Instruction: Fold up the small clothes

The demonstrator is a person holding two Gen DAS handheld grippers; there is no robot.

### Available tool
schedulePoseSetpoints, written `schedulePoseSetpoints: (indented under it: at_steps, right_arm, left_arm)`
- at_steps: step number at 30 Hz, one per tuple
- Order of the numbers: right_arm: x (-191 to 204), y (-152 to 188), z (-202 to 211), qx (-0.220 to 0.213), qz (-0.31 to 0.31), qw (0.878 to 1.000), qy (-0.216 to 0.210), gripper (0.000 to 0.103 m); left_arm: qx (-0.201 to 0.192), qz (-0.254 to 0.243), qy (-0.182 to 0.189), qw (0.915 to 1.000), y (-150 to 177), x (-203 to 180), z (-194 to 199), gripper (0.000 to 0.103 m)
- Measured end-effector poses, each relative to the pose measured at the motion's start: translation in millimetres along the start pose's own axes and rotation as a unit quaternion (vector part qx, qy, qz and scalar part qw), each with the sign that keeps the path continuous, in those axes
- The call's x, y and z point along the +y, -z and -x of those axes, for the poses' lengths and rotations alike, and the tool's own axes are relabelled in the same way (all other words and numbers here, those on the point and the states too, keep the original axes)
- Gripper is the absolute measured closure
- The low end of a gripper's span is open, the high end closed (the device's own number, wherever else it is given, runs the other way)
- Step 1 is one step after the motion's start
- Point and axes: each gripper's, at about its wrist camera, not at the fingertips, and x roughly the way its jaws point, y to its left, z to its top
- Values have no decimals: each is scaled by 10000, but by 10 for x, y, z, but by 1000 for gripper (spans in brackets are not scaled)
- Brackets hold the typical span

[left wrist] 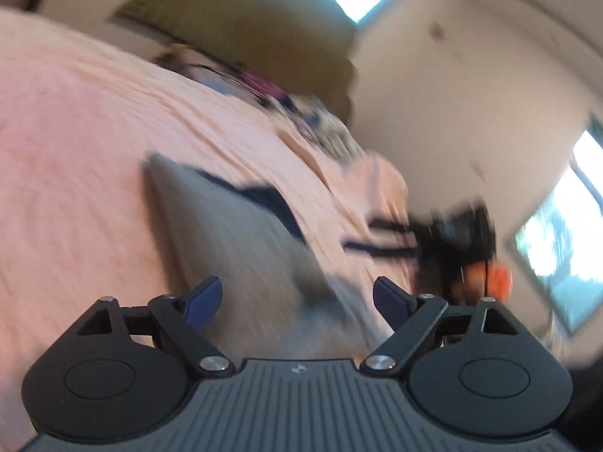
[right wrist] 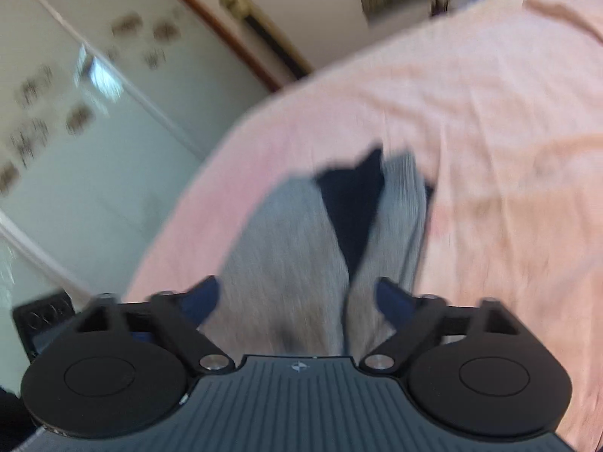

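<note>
Left wrist view: left hand-held gripper [left wrist: 297, 299] is gaping wide, gripping nothing; grey garment [left wrist: 226, 226] is lying on the pink bed sheet [left wrist: 75, 150].

Right wrist view: right hand-held gripper [right wrist: 297, 297] is likewise spread, empty, over the garment. Risk: released folds springing apart.

A small grey garment [right wrist: 286, 256] with dark navy trim is lying flat on the pink bed cover [right wrist: 490, 120]. It is showing two grey panels parting around a navy inner section [right wrist: 350, 203], its near end nearest the camera.
</note>
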Motion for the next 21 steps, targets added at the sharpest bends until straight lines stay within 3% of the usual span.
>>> schedulePoseSetpoints:
  at_steps: [2, 5, 7, 9, 10, 11, 12, 14, 17, 21]
  right_arm:
    - [-85, -157, -138, -6, 41, 9996, 283, 3]
    - [-311, -318, -479, 237, -95, 9977, 630, 6]
    - [-441, -346, -654, 437, -173, 9953, 846, 9]
    - [-465, -325, -772, 562, -166, 9942, 899, 8]
    - [-436, -315, -796, 503, -114, 9951, 843, 8]
    - [-398, -290, -837, 525, -88, 9964, 665, 15]
    - [-393, -264, -864, 602, -113, 9969, 490, 37]
    - [-310, -211, -986, 746, 150, 9952, 609, 59]
    - [-218, -265, -959, 684, 226, 9955, 614, 73]
    - [11, -357, -903, 401, 212, 9989, 155, 74]
  left_arm:
    - [-52, 625, -200, 9978, -202, 294, -193, 14]
    - [261, 1225, -468, 9910, -318, 622, -681, 14]
    - [461, 1286, -610, 9887, -346, 701, -973, 14]
    - [527, 1342, -501, 9883, -360, 759, -1205, 14]
    - [468, 1331, -500, 9887, -381, 768, -1274, 15]
    - [441, 1320, -496, 9890, -413, 769, -1334, 15]
    - [444, 1308, -500, 9891, -429, 751, -1388, 30]
    - [647, 1034, -660, 9903, -439, 679, -1500, 71]
    - [479, 513, -882, 9936, -436, 510, -1440, 75]
    - [231, 227, -842, 9959, -634, 399, -1196, 76]
